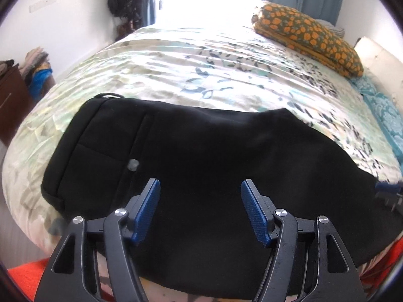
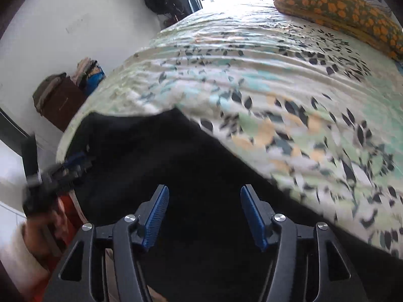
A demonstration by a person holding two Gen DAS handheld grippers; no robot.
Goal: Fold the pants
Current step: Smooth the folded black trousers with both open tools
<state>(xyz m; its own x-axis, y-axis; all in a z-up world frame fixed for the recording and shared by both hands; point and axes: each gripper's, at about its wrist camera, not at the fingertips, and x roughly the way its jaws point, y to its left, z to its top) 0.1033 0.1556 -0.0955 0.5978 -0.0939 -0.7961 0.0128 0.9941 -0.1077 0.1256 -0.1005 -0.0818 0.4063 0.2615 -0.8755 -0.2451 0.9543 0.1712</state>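
One bed (image 1: 176, 58) with a leaf-print sheet fills both views beyond the fingers, an orange-spotted pillow (image 1: 309, 35) far ahead to the right. Black pants (image 1: 201, 151) lie spread on it under both grippers, waistband left of the left gripper (image 1: 200, 188). Right gripper (image 2: 204, 192) tilts down over the pants; both sets of fingers stand moderately apart, holding nothing.

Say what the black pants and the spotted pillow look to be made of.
Black pants: soft matte cloth, perhaps cotton knit; it lies limp, without shine, with stitched seams. Spotted pillow: printed woven fabric, seemingly matte; orange spots on dark green, creased at its edge.
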